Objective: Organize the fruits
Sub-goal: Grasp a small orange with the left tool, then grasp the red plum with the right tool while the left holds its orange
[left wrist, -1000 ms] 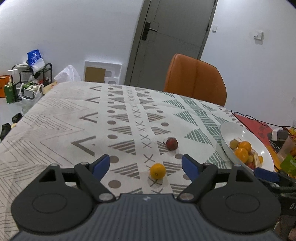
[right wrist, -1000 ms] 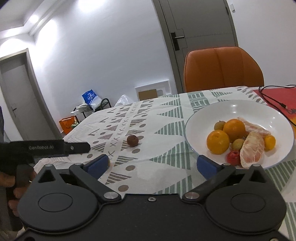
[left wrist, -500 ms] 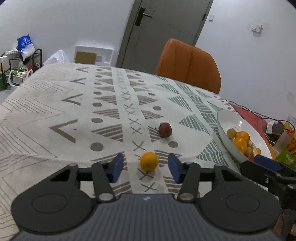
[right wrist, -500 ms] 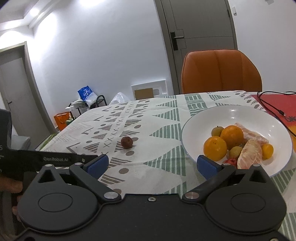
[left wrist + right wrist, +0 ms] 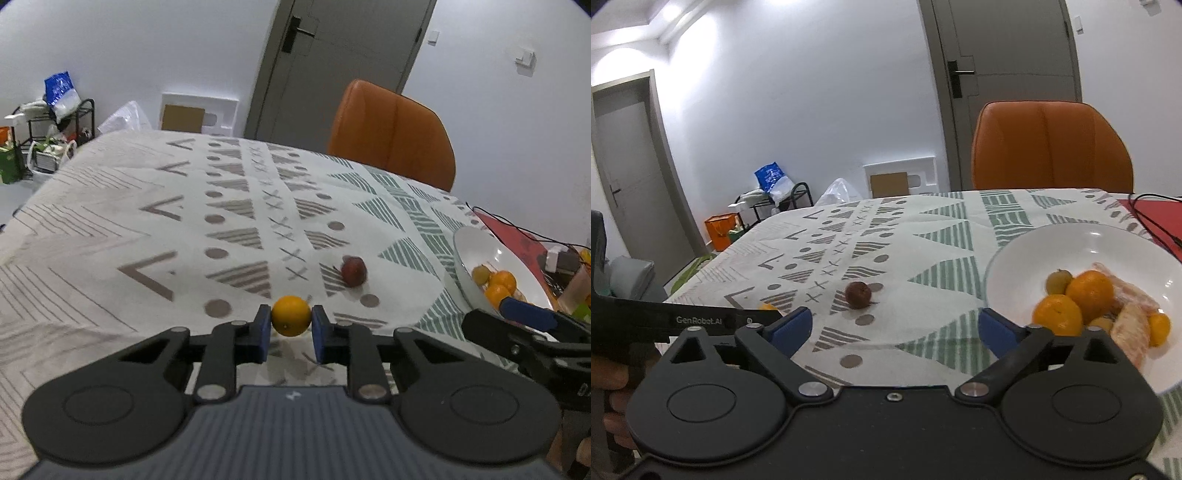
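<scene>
Patterned tablecloth [image 5: 110, 236], near edge of the tabletop: small orange [image 5: 291, 315] sits pinched between my left gripper [image 5: 291, 332] pads. It is round, so no long axis or heading to note. White bowl [image 5: 480, 240] with the other fruit lies to my right, near the right edge; dark red fruit [image 5: 353, 271] is loose between. Right gripper [image 5: 895, 328] spread, empty, nearer the bowl. Judgement: carry rightward.

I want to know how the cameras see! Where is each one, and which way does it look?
Left wrist: on the left gripper, facing across the table; its fingers pinch the small orange.
Right wrist: on the open right gripper, facing the white bowl; a hand shows at left.
Both see the dark red fruit, bowl and orange chair.
</scene>
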